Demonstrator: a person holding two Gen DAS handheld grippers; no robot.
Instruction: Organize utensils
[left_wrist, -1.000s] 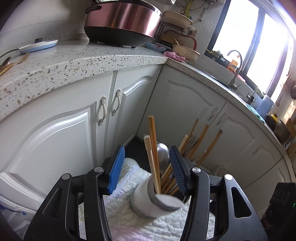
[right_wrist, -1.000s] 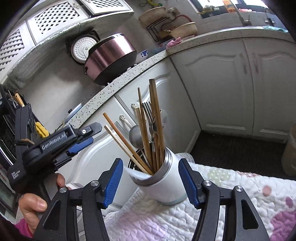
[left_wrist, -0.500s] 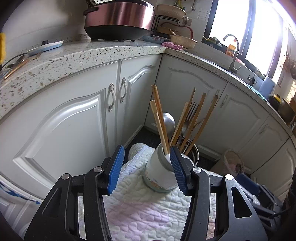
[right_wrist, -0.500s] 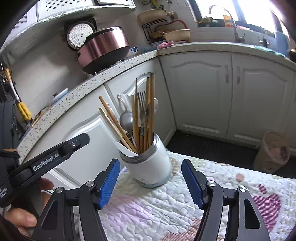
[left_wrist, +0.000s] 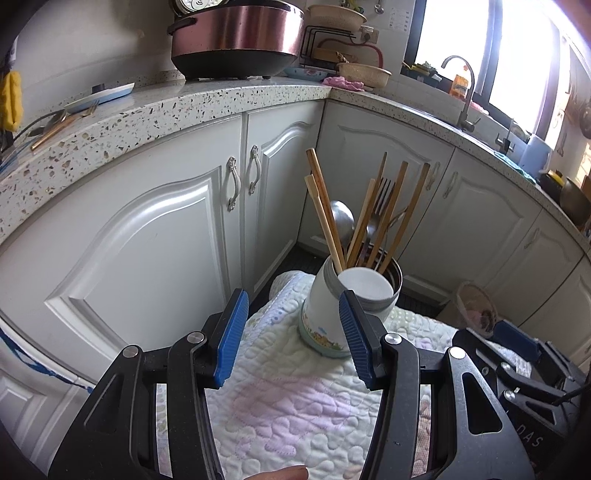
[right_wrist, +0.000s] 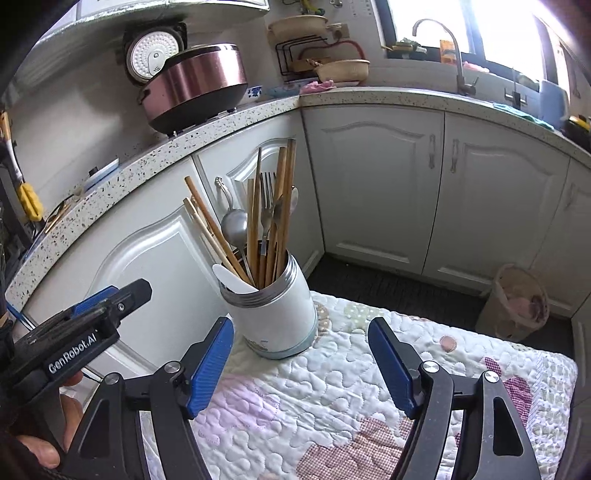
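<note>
The white utensil holder (right_wrist: 273, 317) is standing on the quilt (right_wrist: 332, 387), unheld. The right gripper (right_wrist: 299, 363) is spreading wider; only its view is showing the left gripper (left_wrist: 291, 336), parted and empty, sideways.

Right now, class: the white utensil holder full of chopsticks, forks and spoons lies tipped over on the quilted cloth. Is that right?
Not quite. The utensil holder stands upright on the quilted cloth, as the right wrist view shows. It does hold chopsticks, forks and spoons.
</note>
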